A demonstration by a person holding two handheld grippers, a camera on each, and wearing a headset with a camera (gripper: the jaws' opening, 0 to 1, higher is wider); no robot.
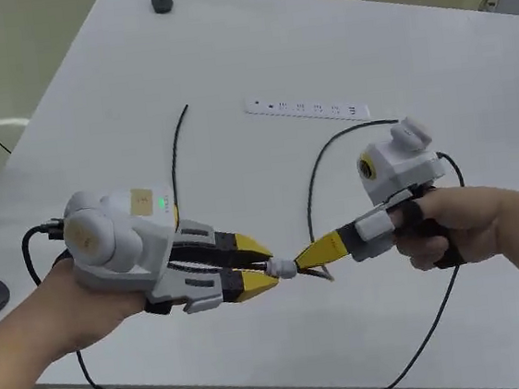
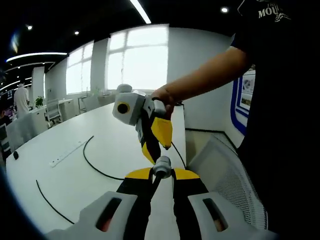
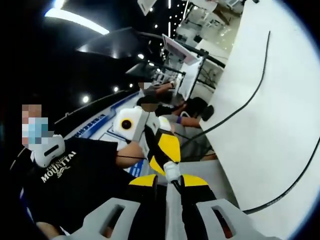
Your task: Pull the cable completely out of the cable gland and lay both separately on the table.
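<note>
Fingers (image 1: pixel 251 285) of the left gripper (image 1: pixel 267 270) are pinched shut on the white cable gland (image 1: pixel 282 268), held above the table (image 1: pixel 253 46) at lower centre of the head view, the power strip (image 1: pixel 308 109) well clear at upper centre. From the right, tip to tip, the right gripper (image 1: pixel 304 260) looks clamped on the black cable (image 1: pixel 311 212) just beside the gland; both lie along the left-right line between the tips, so a straight pull apart seems unobstructed.
</note>
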